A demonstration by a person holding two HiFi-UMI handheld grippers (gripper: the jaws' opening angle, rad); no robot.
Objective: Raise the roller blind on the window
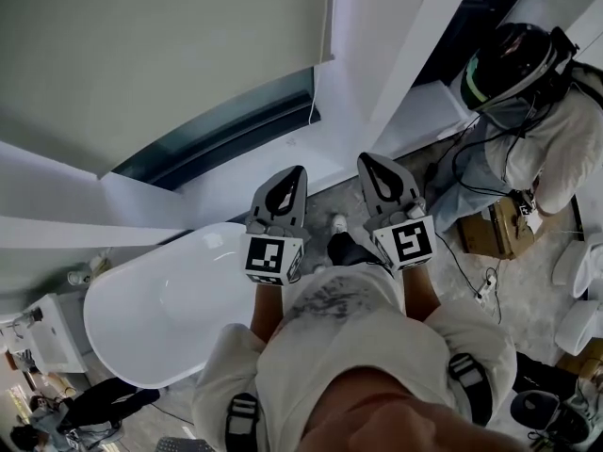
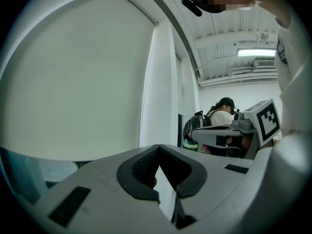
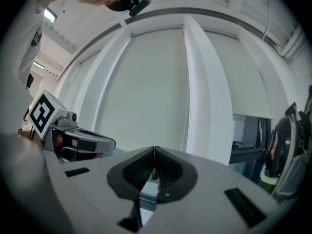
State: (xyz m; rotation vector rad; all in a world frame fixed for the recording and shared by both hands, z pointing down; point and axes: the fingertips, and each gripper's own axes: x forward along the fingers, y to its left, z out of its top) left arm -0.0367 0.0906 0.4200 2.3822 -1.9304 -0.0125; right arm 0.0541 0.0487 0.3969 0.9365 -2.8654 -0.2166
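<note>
Clearly, in the head view the left gripper (image 1: 298,171) and right gripper (image 1: 367,160) are held level, side by side. The roller blind (image 1: 141,55) hangs well ahead of both jaws, low over the window (image 1: 226,125). A thin cord (image 1: 312,102) dangles at its edge, nearer the left jaws. A glossy, rounded white bathtub (image 1: 170,309) lies below them.

In the left gripper view the jaws are clenched on nothing, their ribbed dark pads meeting. The blind ahead is a matte, pale, flat sheet.

In the right gripper view the jaws are likewise pressed together and empty. I judge it best to open one pair, reach the cord and pinch it squarely before pulling.
</note>
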